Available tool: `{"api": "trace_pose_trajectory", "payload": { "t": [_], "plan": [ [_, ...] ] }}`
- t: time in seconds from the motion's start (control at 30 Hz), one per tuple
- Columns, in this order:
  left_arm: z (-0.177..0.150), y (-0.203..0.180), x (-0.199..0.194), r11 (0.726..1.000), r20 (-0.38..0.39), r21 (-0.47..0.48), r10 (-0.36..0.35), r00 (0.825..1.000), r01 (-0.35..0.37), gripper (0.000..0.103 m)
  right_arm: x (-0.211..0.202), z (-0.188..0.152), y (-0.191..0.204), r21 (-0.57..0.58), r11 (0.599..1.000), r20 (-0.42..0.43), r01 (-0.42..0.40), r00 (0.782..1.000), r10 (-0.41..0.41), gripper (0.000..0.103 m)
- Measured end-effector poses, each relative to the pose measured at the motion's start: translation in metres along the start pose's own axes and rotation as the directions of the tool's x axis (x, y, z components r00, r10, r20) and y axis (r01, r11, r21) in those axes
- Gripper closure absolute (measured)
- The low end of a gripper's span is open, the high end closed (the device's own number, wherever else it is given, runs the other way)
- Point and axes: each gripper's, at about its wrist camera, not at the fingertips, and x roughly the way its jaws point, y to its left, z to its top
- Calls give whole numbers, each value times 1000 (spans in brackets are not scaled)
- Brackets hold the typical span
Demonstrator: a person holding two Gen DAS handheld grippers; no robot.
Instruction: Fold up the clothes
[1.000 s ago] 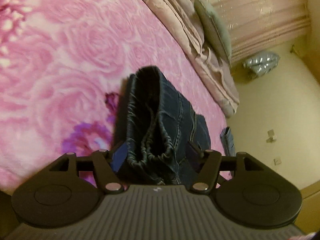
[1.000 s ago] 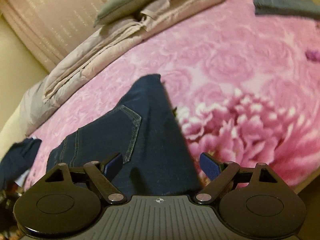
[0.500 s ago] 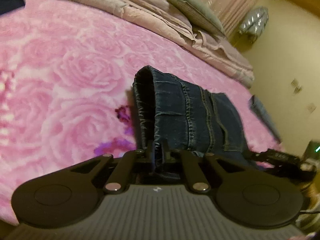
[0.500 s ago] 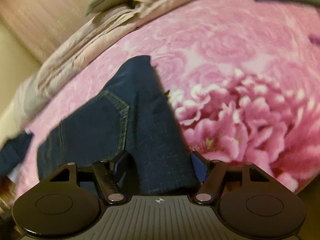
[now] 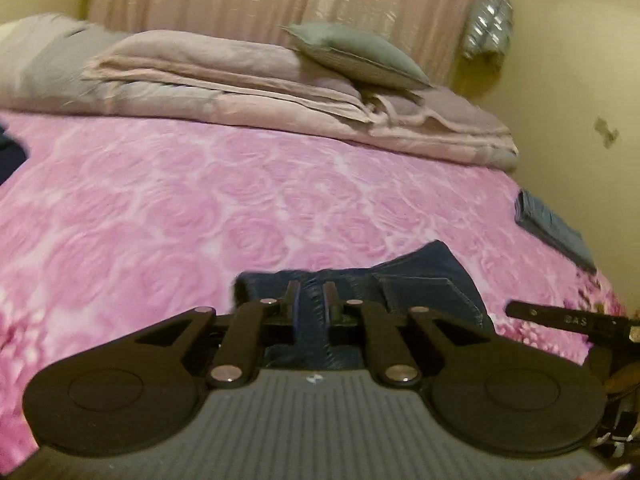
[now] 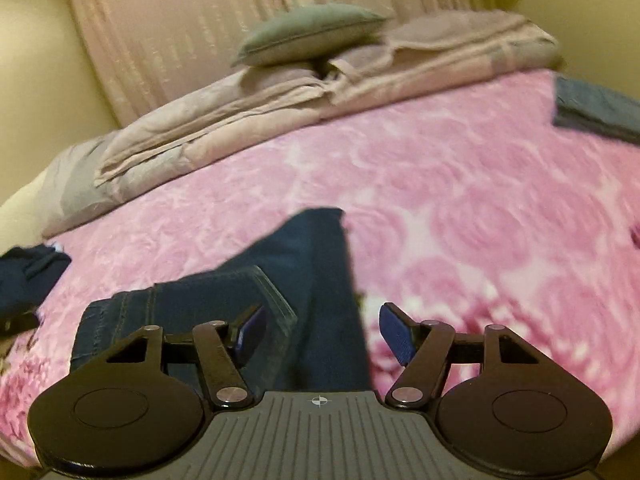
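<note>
Dark blue folded jeans (image 5: 420,284) lie on the pink rose-patterned bedspread (image 5: 200,208). My left gripper (image 5: 311,300) is shut on the near edge of the jeans, denim pinched between its blue pads. In the right wrist view the same jeans (image 6: 304,280) run from the lower left toward the bed's middle, back pocket up. My right gripper (image 6: 320,332) is open, its pads either side of the jeans' folded edge, right pad over the bedspread (image 6: 460,216). The right gripper's body (image 5: 568,322) shows at the left view's right edge.
A folded mauve quilt (image 5: 240,88) with a grey-green cushion (image 5: 360,56) lies along the far bed edge before a curtain. A folded grey-blue garment (image 5: 552,228) lies at the bed's right side, also in the right view (image 6: 596,112). A dark blue garment (image 6: 28,276) lies at the left.
My left gripper closed on the jeans' edge and the view tilted up toward the quilt. My right gripper stayed open over the jeans, shifting slightly.
</note>
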Motion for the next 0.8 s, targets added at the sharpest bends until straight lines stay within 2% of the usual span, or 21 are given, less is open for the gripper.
{"api": "trace_pose_trajectory", "payload": {
  "t": [0.03,0.07,0.1,0.17,0.27,0.37,0.4,0.47,0.6,0.73,0.8],
  "plan": [
    [2,-4,9,1000,-14,11,-13,1000,13,95,6,2,4,-20,1000,-1,-6,1000,6,39],
    [3,-9,17,999,-28,23,-26,999,27,95,12,5,9,-40,999,-3,-13,1000,13,49],
    [4,-12,27,999,-41,37,-32,999,33,95,18,7,12,-53,998,-3,-20,1000,20,53],
    [4,-17,43,997,-62,70,-22,998,26,95,32,11,15,-69,997,-1,-34,999,34,56],
    [-4,-19,70,989,-89,138,61,994,-48,97,52,17,21,-93,994,2,-55,998,56,62],
    [-22,-11,87,975,-80,193,127,989,-109,98,87,15,22,-124,992,-64,-25,998,17,63],
    [-27,-7,87,975,-66,189,128,990,-113,97,99,11,19,-128,992,-92,-9,996,-3,63],
    [-37,0,87,976,-37,181,130,991,-121,97,104,8,17,-140,990,-91,-11,996,-2,63],
    [-27,2,82,983,-31,132,134,990,-129,99,100,13,10,-131,991,-90,-25,996,14,63],
    [-4,14,67,994,37,28,104,994,-105,99,84,32,3,-121,992,-5,-22,1000,21,63],
    [0,18,74,992,14,27,119,993,-119,99,88,42,1,-123,992,8,-21,1000,22,63]
  ]
}}
